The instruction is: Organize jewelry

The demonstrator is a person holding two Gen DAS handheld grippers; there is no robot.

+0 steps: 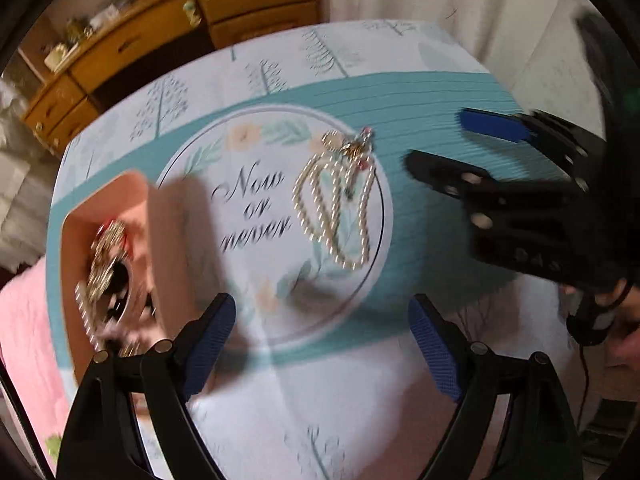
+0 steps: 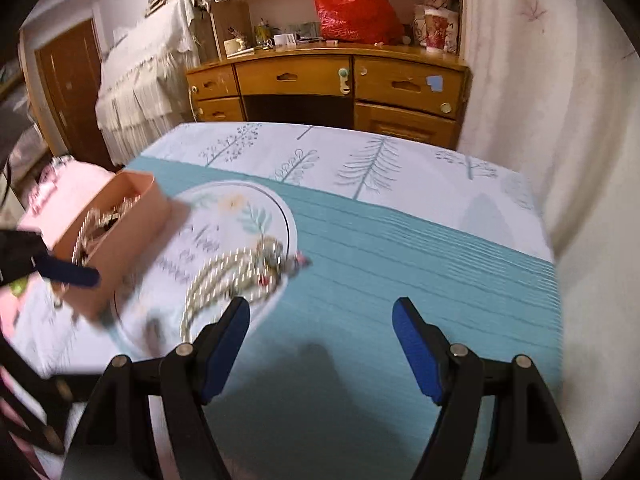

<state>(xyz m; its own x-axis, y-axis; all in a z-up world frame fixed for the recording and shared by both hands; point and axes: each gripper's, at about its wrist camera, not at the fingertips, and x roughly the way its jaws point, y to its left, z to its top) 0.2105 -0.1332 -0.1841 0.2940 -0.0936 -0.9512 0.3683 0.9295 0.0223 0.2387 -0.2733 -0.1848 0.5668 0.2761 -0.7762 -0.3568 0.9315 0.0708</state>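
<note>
Your left hand-held gripper [image 1: 322, 344] and right hand-held gripper [image 2: 320, 344] both hang spread wide, holding nothing. The pearl necklace [image 1: 336, 200] lies folded on the worktop [image 2: 400, 240], its long axis running from the clasp toward you, just beside the pink box [image 2: 120, 236] of jewelry.

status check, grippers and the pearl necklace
Left gripper open, empty. Right gripper open, empty. Pearl necklace loose on tablecloth, outside pink box. Nothing blocking.
</note>
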